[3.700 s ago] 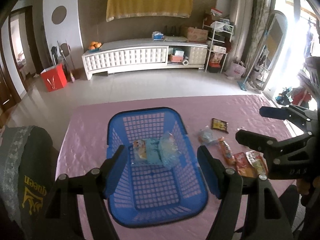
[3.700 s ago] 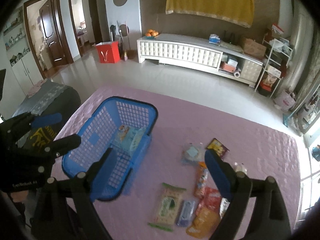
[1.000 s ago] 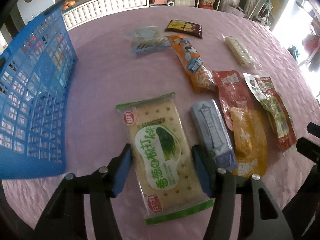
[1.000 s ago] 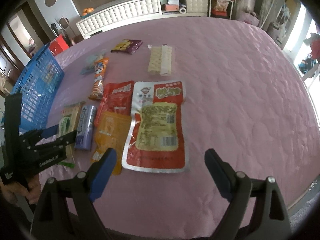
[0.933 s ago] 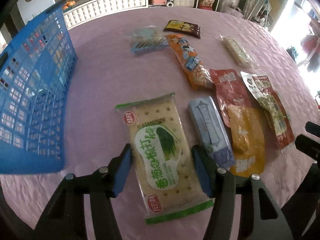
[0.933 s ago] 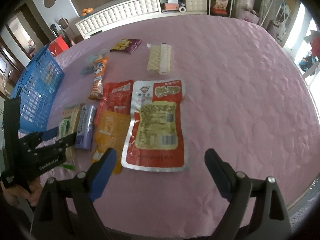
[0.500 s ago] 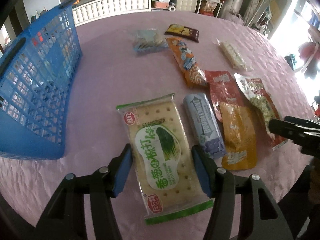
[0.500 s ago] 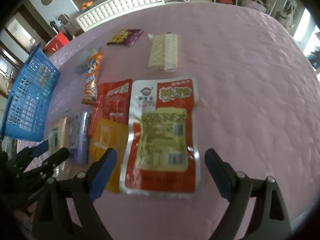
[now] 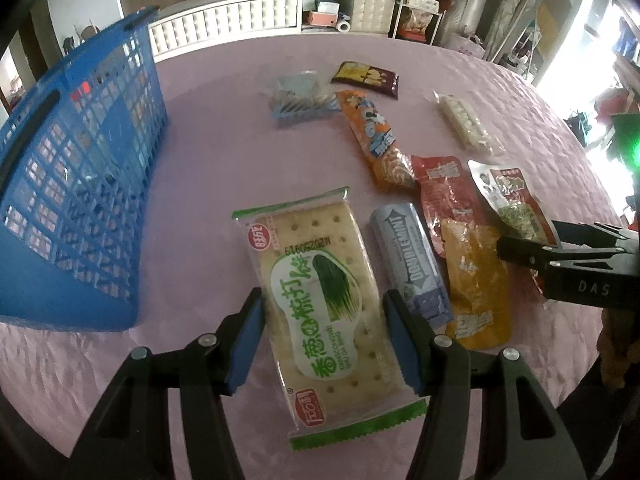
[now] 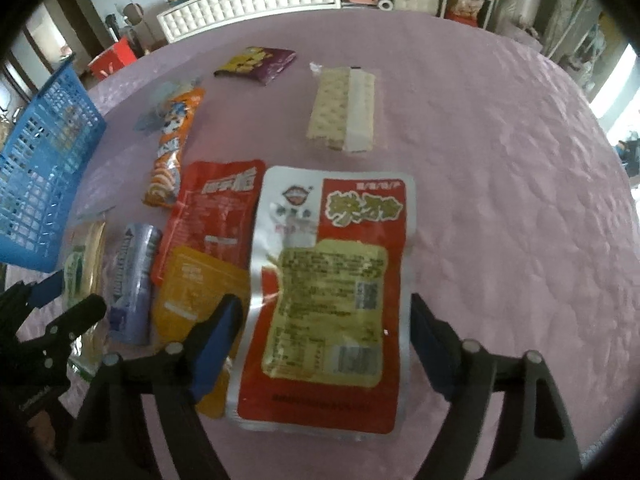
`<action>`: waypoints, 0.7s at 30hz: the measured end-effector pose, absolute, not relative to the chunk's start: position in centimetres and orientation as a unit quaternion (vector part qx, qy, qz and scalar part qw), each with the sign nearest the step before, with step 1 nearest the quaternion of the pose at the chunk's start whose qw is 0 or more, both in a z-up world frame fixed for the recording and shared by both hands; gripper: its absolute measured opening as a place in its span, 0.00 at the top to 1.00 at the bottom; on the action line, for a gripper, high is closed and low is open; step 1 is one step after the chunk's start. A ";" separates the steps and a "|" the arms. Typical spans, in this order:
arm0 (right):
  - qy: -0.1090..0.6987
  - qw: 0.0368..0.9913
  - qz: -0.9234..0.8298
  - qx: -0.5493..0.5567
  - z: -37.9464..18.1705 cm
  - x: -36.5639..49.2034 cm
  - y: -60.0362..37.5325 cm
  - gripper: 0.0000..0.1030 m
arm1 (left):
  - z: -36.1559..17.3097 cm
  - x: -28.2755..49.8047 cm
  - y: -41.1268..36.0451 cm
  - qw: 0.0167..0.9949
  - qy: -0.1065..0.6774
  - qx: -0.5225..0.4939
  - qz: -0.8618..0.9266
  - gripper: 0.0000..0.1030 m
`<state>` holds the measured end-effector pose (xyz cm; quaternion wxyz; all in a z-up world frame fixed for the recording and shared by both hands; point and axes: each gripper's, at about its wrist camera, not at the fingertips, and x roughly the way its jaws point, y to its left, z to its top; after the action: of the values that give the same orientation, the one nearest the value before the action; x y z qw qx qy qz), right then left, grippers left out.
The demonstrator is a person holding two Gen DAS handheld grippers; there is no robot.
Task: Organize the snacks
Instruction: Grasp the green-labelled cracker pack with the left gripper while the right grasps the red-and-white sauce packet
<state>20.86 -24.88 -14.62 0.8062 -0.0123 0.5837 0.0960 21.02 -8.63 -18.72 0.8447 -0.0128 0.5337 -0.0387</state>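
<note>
Cracker pack (image 9: 320,300) clenched edge-on in the left gripper (image 9: 324,344), lifted off the cloth (image 9: 224,160) — likely bound for the basket (image 9: 80,168) at left. Right gripper (image 10: 324,340) spread wide, straddling the red pouch (image 10: 332,292) (contact unclear). Other snacks lie flat nearby.

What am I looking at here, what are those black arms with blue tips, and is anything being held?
They are two handheld grippers, each with a camera looking along its blue-padded fingers. The left camera shows the left gripper straddling a green-and-white cracker packet, apparently gripped, beside a blue plastic mesh basket. The right camera shows the right gripper open around a large red-and-silver pouch, not squeezing it. More snacks lie on the pink quilted tablecloth, including a purple gum pack and an orange pouch.
</note>
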 end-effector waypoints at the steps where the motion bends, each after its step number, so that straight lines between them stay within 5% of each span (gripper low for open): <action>1: 0.583 0.807 0.090 -0.016 -14.6 20.9 -24.8 0.29 | -18.9 21.0 -8.5 0.844 0.535 -0.015 -0.039 0.45; 3: 0.580 0.809 0.091 -0.021 -14.5 20.5 -24.9 0.34 | -19.1 20.8 -8.4 0.842 0.537 -0.018 -0.038 0.45; 7: 0.576 0.810 0.108 -0.002 -13.7 19.8 -26.0 0.59 | -19.1 20.5 -8.2 0.843 0.537 -0.021 -0.037 0.45; 21: 0.552 0.820 0.131 -0.076 -13.9 18.9 -24.2 0.60 | -18.2 19.6 -8.1 0.847 0.529 -0.029 -0.038 0.45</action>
<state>18.86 -24.20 -13.88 0.8198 -0.0757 0.5523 0.1311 19.64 -8.07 -18.25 0.8475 -0.0294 0.5286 -0.0382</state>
